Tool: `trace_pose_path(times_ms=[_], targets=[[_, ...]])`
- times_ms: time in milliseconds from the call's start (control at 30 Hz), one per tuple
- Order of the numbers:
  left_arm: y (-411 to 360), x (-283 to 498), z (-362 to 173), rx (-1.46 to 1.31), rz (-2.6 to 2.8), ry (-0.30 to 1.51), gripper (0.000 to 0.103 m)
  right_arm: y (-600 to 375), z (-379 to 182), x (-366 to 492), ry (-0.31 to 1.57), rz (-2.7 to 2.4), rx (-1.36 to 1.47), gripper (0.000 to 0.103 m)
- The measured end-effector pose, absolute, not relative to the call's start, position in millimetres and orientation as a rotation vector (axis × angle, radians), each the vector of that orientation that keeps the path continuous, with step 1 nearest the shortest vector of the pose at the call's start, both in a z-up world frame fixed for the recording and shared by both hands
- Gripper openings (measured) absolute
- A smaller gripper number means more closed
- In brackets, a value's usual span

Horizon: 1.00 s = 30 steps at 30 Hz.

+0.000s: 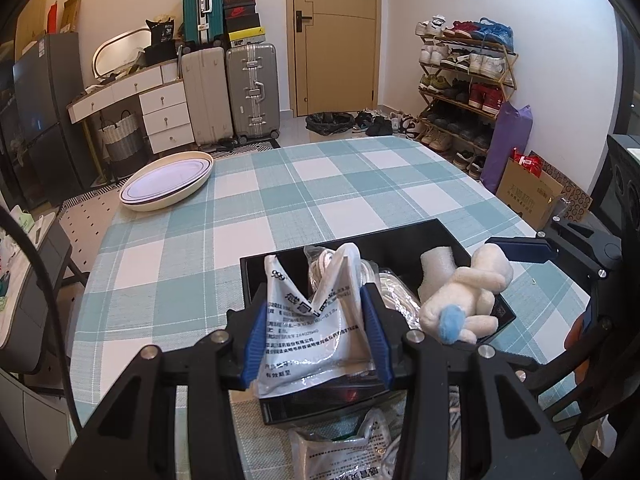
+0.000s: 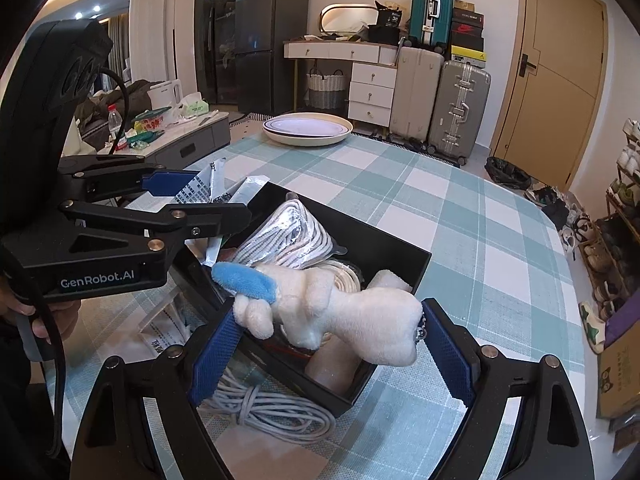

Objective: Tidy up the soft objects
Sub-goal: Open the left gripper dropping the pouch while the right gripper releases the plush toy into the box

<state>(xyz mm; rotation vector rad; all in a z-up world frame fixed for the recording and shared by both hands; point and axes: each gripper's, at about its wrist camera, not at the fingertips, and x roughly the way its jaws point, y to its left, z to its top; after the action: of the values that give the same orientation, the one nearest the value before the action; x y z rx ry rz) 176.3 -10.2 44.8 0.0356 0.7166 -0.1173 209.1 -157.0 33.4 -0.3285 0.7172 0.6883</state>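
My left gripper [image 1: 316, 344] is shut on a white printed sachet [image 1: 312, 332] and holds it over the near edge of the black box [image 1: 400, 236]. My right gripper [image 2: 328, 344] is shut on a white plush toy [image 2: 340, 312] with a blue tail [image 2: 244, 280], held over the box [image 2: 380, 240]. The toy also shows in the left wrist view [image 1: 468, 292]. The box holds a bagged cord [image 2: 288, 232], a tape roll and a white foam piece [image 1: 436, 268]. The left gripper also shows in the right wrist view [image 2: 224, 196], with the sachet [image 2: 200, 192] in it.
A grey coiled cable [image 2: 272, 404] and another sachet [image 1: 340, 452] lie on the checked tablecloth [image 1: 320, 184] beside the box. A cream oval dish [image 1: 168, 184] sits at the table's far left corner. Suitcases, drawers and a shoe rack stand beyond the table.
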Motion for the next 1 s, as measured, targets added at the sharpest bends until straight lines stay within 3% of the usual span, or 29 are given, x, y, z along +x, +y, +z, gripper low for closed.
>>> trace_pose_path(times_ms=[300, 533, 633, 700, 767, 900, 1000], targets=[[-11.4, 184.3, 40.1, 0.039, -0.114, 0.728, 0.043, -148.9, 32.0, 218.7, 0.713, 0.694, -0.39, 0.089], [-10.5, 189.8, 36.4, 0.019, -0.122, 0.737, 0.045, -148.0, 30.2, 220.2, 0.699, 0.681, -0.386, 0.099], [-9.9, 188.3, 37.1, 0.01, -0.128, 0.734, 0.054, -150.8, 32.1, 216.2, 0.684, 0.68, -0.387, 0.102], [-10.0, 185.5, 39.2, 0.011, -0.123, 0.726, 0.066, -153.6, 33.6, 212.4, 0.679, 0.67, -0.381, 0.102], [-10.2, 181.3, 41.7, 0.013, -0.125, 0.711, 0.07, -158.8, 35.9, 208.2, 0.674, 0.659, -0.36, 0.102], [-9.9, 169.3, 46.7, 0.022, -0.111, 0.676, 0.094, -172.2, 39.4, 200.1, 0.669, 0.635, -0.295, 0.102], [-6.7, 158.6, 48.9, 0.021, -0.105, 0.661, 0.103, -183.9, 39.7, 194.5, 0.678, 0.616, -0.227, 0.102]])
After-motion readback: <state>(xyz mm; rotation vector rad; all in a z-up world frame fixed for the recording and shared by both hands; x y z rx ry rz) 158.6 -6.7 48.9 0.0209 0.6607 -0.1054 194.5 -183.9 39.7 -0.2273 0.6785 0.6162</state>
